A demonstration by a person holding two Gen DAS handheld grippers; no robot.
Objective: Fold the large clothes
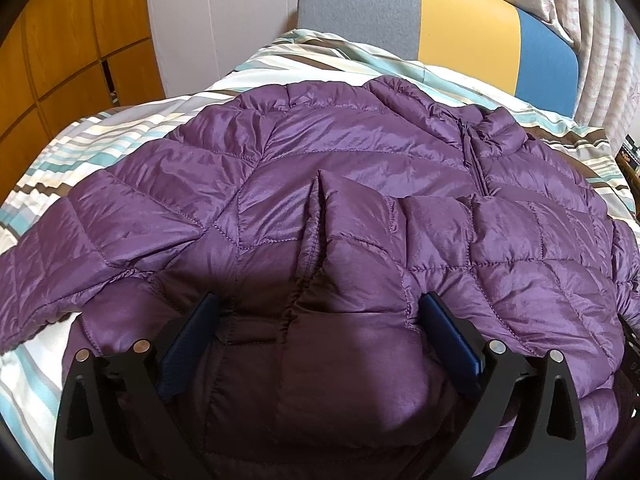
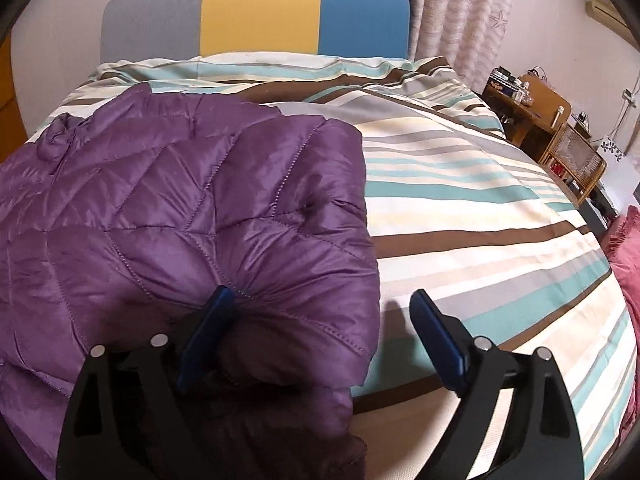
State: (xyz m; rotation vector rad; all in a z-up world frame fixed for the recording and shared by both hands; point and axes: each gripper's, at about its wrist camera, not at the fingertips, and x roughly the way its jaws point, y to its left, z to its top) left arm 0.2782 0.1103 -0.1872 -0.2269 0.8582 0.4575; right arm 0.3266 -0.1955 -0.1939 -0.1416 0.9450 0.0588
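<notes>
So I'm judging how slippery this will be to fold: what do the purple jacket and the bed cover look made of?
Purple jacket: thin synthetic shell, probably nylon or polyester; glossy sheen, quilted stitching, puffy padded panels. Bed cover: matte woven fabric, perhaps cotton; printed stripes, soft creases, no shine.

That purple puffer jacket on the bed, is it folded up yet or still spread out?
Partly folded. The purple puffer jacket lies on the striped duvet with one sleeve laid across its zipped front, the other still stretched sideways.
</notes>
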